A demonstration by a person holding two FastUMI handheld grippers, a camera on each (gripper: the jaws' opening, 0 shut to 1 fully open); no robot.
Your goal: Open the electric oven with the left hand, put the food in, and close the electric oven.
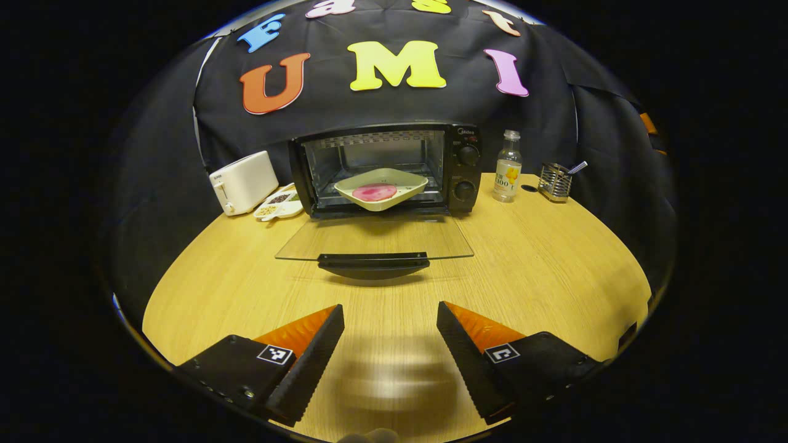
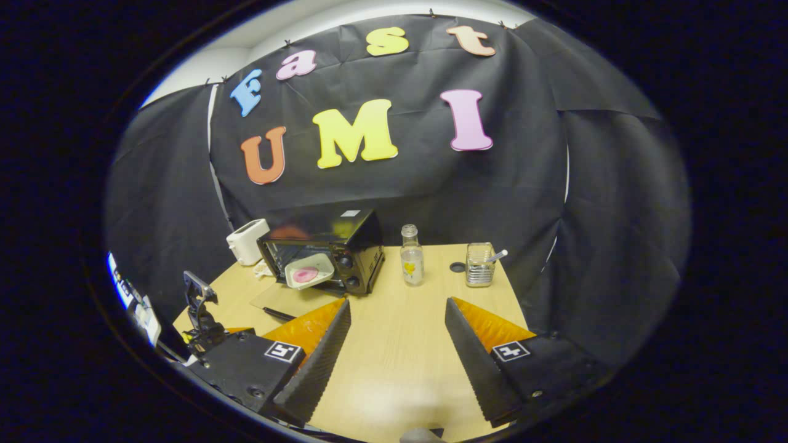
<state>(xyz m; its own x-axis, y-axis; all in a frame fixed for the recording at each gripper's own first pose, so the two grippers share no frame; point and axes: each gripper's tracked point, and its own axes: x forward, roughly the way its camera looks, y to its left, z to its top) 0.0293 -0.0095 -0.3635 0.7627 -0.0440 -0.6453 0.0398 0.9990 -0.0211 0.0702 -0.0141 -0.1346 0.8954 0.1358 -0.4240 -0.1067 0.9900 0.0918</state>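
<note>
Glass oven door (image 1: 374, 239) down (plate (image 1: 381, 188) inside) | left gripper (image 1: 390, 326) wide | right gripper (image 2: 397, 326) wide

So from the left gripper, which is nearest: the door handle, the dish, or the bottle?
In the left gripper view:
1. Door handle, straight ahead on the lowered door.
2. Dish, inside the oven.
3. Bottle, right of the oven, slightly farther.

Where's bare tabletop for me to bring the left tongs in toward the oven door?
Bare table lies between the left tongs and the open glass door, and right of it, below the bottle and wire holder. It is crowded left of the oven: toaster, snack dish.
</note>
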